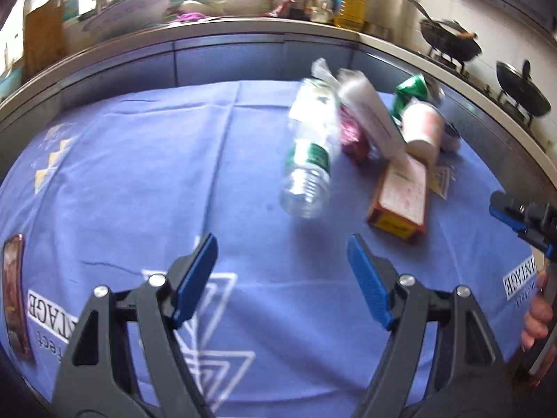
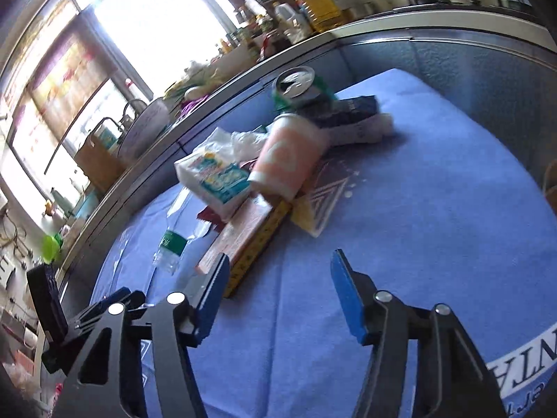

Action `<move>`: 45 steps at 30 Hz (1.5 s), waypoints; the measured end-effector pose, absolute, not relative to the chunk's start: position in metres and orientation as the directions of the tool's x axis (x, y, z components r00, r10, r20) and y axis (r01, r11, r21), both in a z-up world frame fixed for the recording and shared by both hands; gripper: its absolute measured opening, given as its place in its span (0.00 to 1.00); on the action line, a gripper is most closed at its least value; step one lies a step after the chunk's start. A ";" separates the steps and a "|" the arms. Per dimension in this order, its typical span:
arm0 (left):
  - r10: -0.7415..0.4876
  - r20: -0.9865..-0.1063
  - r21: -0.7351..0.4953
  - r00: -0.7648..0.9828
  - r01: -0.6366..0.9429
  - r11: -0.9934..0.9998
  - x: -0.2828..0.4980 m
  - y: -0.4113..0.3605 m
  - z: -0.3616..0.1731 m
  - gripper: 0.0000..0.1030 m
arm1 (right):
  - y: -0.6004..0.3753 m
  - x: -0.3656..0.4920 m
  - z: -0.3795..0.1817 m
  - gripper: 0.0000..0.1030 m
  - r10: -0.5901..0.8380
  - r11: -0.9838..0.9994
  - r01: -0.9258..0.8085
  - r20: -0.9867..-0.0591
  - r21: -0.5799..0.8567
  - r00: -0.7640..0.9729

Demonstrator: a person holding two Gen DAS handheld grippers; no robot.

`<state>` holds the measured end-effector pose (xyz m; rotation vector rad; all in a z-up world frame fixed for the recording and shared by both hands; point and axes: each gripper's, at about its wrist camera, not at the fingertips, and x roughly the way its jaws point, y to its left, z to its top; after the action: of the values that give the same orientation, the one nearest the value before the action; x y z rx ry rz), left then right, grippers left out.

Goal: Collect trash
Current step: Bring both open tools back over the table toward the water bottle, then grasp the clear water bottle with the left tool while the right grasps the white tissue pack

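A heap of trash lies on the blue tablecloth (image 1: 139,174). A clear plastic bottle (image 1: 308,160) with a green label lies nearest the left side. Beside it are a white tissue pack (image 1: 369,115), a pink paper cup (image 1: 423,129) on its side, a flat orange box (image 1: 400,198) and a green can (image 1: 410,92). My left gripper (image 1: 282,275) hangs open and empty over bare cloth, short of the bottle. My right gripper (image 2: 278,292) is open and empty too, its left finger just in front of the box (image 2: 243,240). The cup (image 2: 289,160) and tissue pack (image 2: 216,177) lie beyond.
A kitchen counter (image 1: 209,31) with a sink, bottles and an oil jug curves behind the table. Two dark woks (image 1: 449,40) stand on the stove at the right. A flat dark object (image 1: 14,296) lies at the cloth's left edge. A person's hand (image 1: 538,313) holds the right gripper (image 1: 511,217).
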<state>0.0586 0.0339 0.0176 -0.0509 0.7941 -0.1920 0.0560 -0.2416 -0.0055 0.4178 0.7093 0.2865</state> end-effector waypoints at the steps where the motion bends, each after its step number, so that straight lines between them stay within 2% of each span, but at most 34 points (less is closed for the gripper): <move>1: -0.197 -0.697 -0.130 0.689 0.149 0.980 0.063 0.037 0.020 0.72 | -0.229 0.059 0.000 0.51 0.385 0.892 -0.135 -0.569 0.431 0.727; 4: -0.224 -0.667 -0.151 0.710 0.166 0.974 0.075 0.039 0.023 0.82 | -0.199 0.074 0.015 0.51 0.355 0.928 -0.201 -0.576 0.314 0.736; 7: -0.227 -0.656 -0.127 0.720 0.192 0.973 0.093 0.026 0.023 0.82 | -0.167 0.097 0.024 0.51 0.288 0.957 -0.247 -0.590 0.151 0.755; 13: -0.199 -0.670 -0.086 0.715 0.192 0.978 0.119 0.009 0.013 0.82 | -0.121 0.143 0.044 0.53 0.253 0.952 -0.305 -0.580 0.008 0.774; 18: -0.199 -0.678 -0.115 0.707 0.166 0.979 0.130 0.016 0.006 0.82 | -0.100 0.178 0.041 0.59 0.238 0.948 -0.317 -0.604 -0.026 0.761; 33: -0.181 -0.682 -0.110 0.708 0.145 0.983 0.143 0.013 -0.004 0.82 | -0.096 0.201 0.014 0.60 0.163 0.963 -0.262 -0.649 -0.058 0.743; 36: -0.179 -0.687 -0.110 0.704 0.142 0.984 0.146 0.010 -0.007 0.73 | -0.097 0.203 0.010 0.60 0.151 0.967 -0.247 -0.649 -0.059 0.746; 40: -0.198 -0.703 -0.129 0.683 0.151 0.980 0.150 0.009 -0.014 0.50 | -0.099 0.201 0.009 0.60 0.146 0.968 -0.241 -0.639 -0.064 0.755; 45: -0.215 -0.693 -0.154 0.688 0.149 0.977 0.148 0.013 -0.016 0.46 | -0.102 0.197 0.007 0.56 0.150 0.968 -0.242 -0.621 -0.067 0.770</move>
<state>0.1481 0.0128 -0.0164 -0.0880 0.7857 -0.2041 0.1966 -0.1017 0.0066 -0.1460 0.6593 0.2133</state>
